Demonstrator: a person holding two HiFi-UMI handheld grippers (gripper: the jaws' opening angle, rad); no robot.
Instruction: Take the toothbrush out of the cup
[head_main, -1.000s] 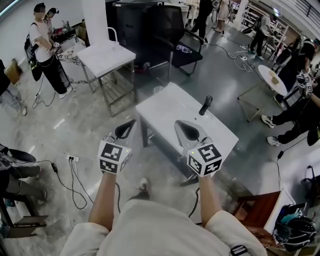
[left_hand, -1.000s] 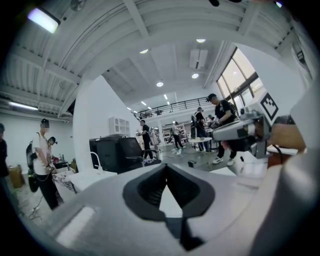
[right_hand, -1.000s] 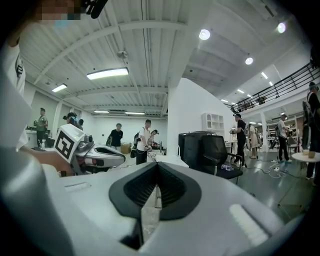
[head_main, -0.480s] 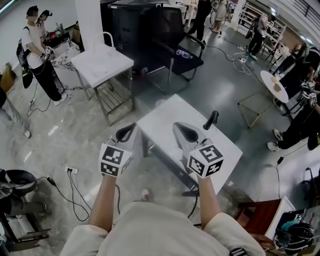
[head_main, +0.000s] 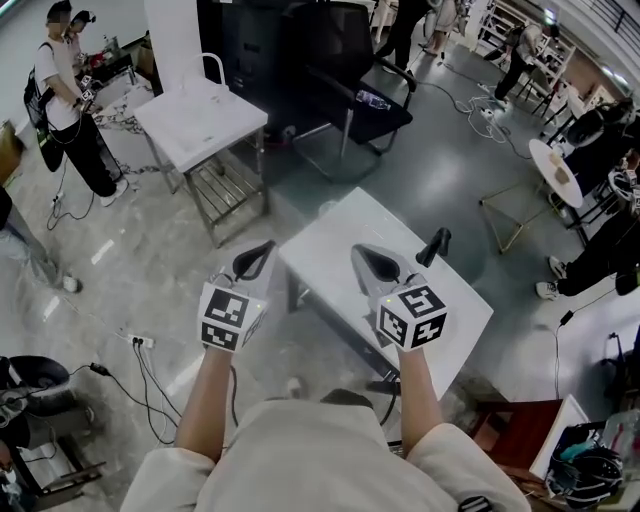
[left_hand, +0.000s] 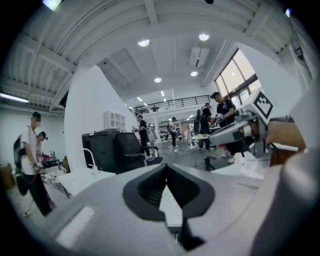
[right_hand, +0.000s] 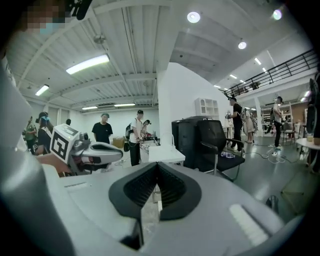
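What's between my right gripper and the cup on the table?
Only bare white tabletop separates the right gripper from the dark cup, as the head view shows.

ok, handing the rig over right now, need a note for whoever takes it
Grippers: left gripper shut, empty, beside the left corner of the white table. The right gripper is shut, empty, over the table's near part.
Things: a dark cup stands near the table's right edge, beyond the right gripper. The toothbrush is too small to tell apart from it.
Done: nothing; neither gripper touches the cup.
Left: reach the cup, open the jaws, grip the toothbrush, lift it out.
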